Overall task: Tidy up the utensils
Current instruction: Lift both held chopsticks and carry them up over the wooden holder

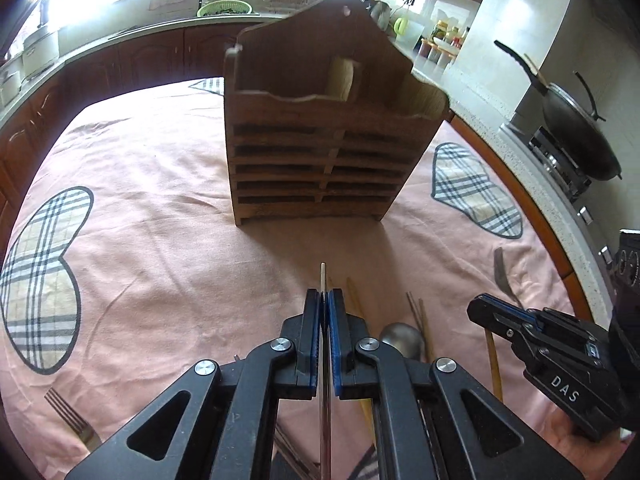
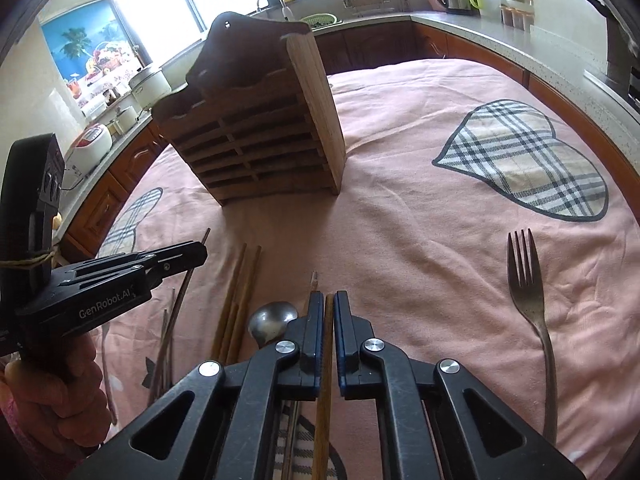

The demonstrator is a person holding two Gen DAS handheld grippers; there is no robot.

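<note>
Kitchen table under pink cloth (image 1: 168, 184), wooden rack (image 1: 320, 136) upright at centre. Before the rack: left gripper (image 1: 324, 300) clamped on a thin metal chopstick (image 1: 323, 276), right gripper (image 2: 329, 300) clamped on a wooden chopstick (image 2: 325, 400). Beside them, spoon (image 2: 272, 322), loose chopsticks (image 2: 236, 300); fork (image 2: 528, 300) farther right.

Utensil rack (image 2: 256, 120) upright on tabletop (image 2: 400, 200), mid-field. Chopsticks (image 2: 240, 296) and spoon (image 2: 272, 320) on tabletop before rack. Fork (image 2: 532, 312) on tabletop, well right of spoon. Second fork (image 1: 68, 416) far left. Counter (image 2: 500, 36) behind tabletop.
</note>
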